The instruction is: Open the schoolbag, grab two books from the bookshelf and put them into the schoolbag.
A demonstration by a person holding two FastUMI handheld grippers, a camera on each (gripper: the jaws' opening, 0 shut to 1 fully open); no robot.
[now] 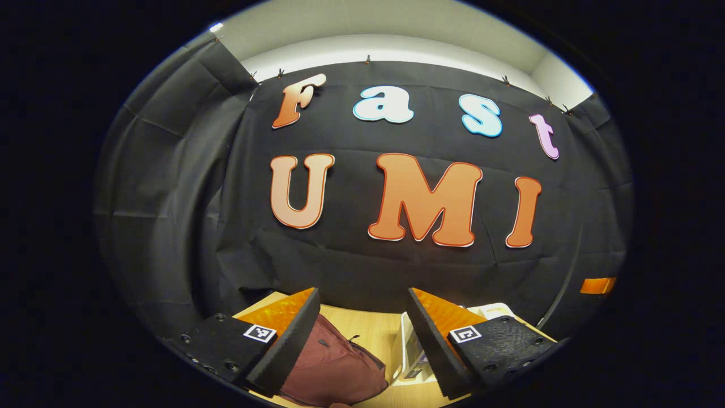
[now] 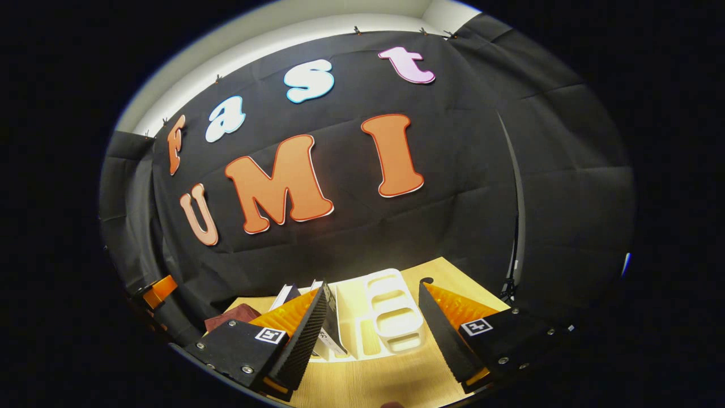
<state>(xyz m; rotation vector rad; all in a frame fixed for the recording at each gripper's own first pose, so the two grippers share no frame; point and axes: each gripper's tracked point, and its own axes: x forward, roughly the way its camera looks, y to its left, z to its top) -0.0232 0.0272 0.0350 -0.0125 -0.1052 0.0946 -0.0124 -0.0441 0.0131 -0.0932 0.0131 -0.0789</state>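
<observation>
The maroon schoolbag (image 1: 334, 368) lies on the wooden table (image 1: 374, 334), low between the fingers of my left gripper (image 1: 362, 345), which stands open above it with nothing held. In the right gripper view my right gripper (image 2: 371, 340) is open too, and beyond its fingers stands a white bookshelf rack (image 2: 391, 314) with books (image 2: 331, 328) leaning upright at its left end. A corner of the schoolbag (image 2: 232, 314) shows left of the books. The same white bookshelf (image 1: 410, 354) is partly hidden behind the left gripper's right finger.
The black cloth wall rises right behind the table's far edge. Bare wooden table (image 2: 368, 385) lies in front of the rack. An orange part (image 2: 158, 290) shows at the far left of the right gripper view, another orange part (image 1: 597, 285) at the right of the left gripper view.
</observation>
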